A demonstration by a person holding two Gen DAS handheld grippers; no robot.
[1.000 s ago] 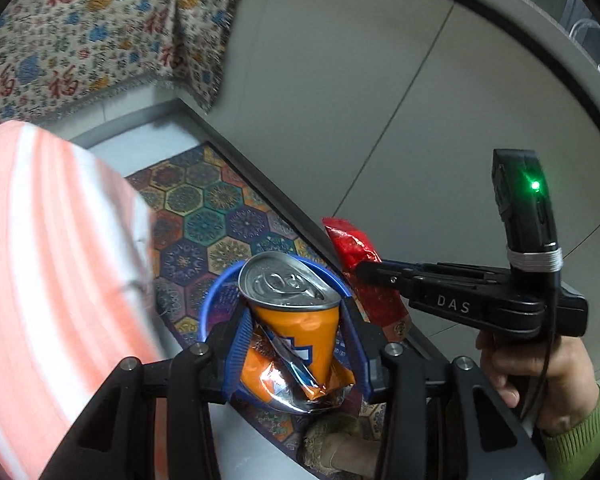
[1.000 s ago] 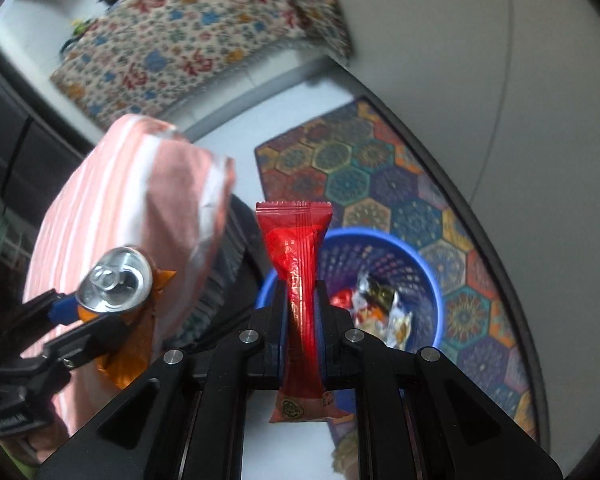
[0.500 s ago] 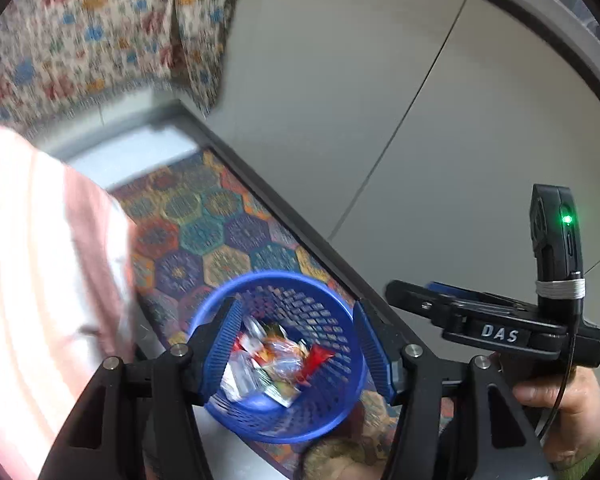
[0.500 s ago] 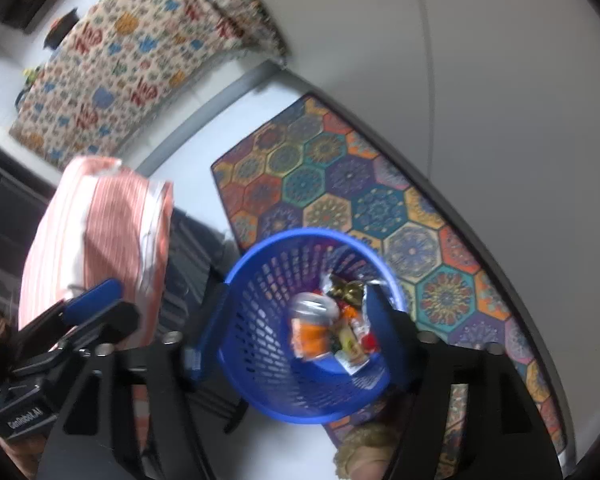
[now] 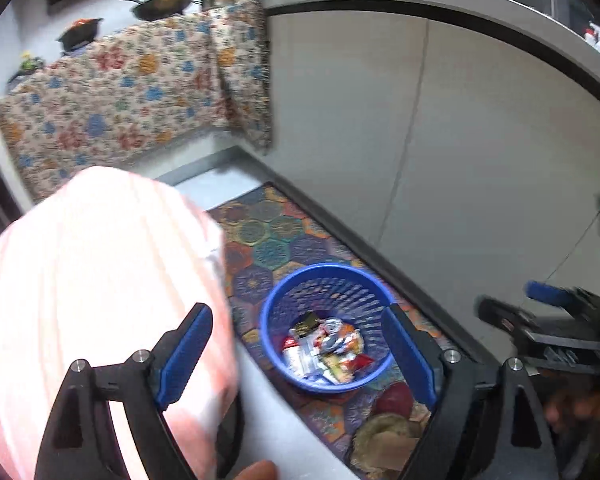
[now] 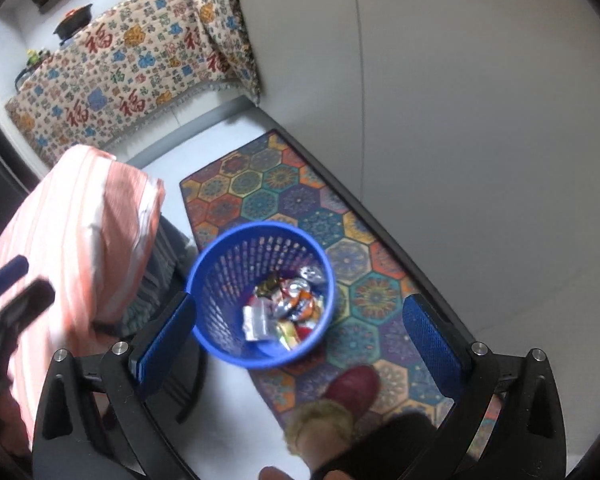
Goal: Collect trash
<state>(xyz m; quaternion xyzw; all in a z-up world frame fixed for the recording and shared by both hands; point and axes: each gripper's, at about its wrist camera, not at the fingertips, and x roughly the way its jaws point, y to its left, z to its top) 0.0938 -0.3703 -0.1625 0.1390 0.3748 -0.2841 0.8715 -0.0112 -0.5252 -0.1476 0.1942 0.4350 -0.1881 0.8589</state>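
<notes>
A blue perforated trash basket [image 5: 278,336] [image 6: 220,276] stands on a patterned hexagon mat. Inside it lie several wrappers and an orange crushed can [image 5: 332,344] [image 6: 296,300]. My left gripper [image 5: 300,352] is open and empty, high above the basket. My right gripper [image 6: 300,328] is open and empty, also above the basket. The right gripper shows at the right edge of the left wrist view [image 5: 548,328]; the left gripper shows blurred at the left edge of the right wrist view [image 6: 8,304].
A pink striped cushion [image 5: 92,292] [image 6: 80,240] sits left of the basket. The colourful mat [image 6: 284,200] lies along white cabinet fronts [image 5: 460,140]. A floral cloth [image 6: 132,64] hangs at the back. The person's slippered foot [image 6: 340,404] is near the basket.
Both grippers opened: the can and the red wrapper dropped into the basket. Both grippers then rose and pulled back, so the basket looks smaller.
</notes>
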